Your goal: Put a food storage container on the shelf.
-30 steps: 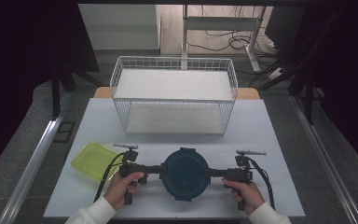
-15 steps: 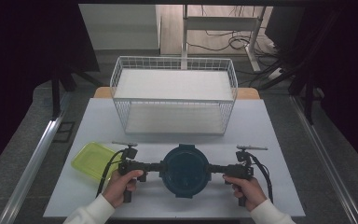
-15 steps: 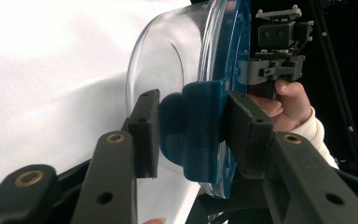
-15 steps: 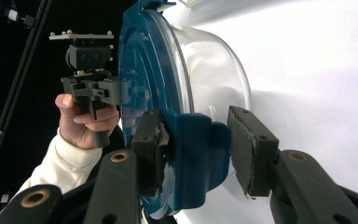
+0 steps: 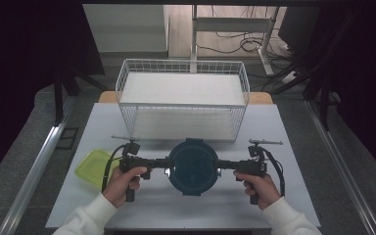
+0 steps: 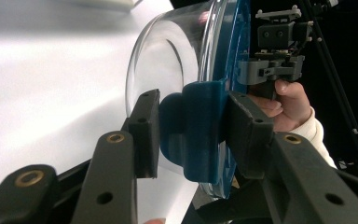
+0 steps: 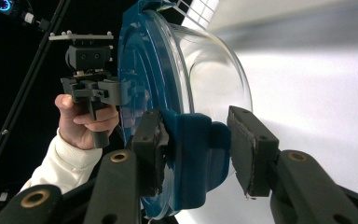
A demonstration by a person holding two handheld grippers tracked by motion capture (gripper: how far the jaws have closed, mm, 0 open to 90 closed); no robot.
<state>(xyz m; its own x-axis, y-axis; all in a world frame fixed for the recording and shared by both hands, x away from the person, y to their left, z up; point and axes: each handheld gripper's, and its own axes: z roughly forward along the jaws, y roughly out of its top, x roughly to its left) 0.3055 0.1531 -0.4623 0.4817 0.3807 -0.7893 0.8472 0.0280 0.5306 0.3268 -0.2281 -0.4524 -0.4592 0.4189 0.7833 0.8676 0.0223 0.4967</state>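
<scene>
Grippers flank a round container (image 5: 193, 166) with a blue lid above the table (image 5: 284, 147), in front of the wire basket (image 5: 183, 98). Left gripper (image 5: 164, 164) clamps the lid's left clip (image 6: 198, 130). Right gripper (image 5: 223, 165) brackets the right clip (image 7: 193, 154); one pad touches, the other stands just off. A green lid (image 5: 92, 166) lies far left.

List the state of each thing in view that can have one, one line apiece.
Round container: lid on, side latches down, held between both grippers.
Left gripper: shut on the container's left latch.
Right gripper: around the right latch, one pad apart.
Green box: flat on the table.
Wire basket: upright, empty.
</scene>
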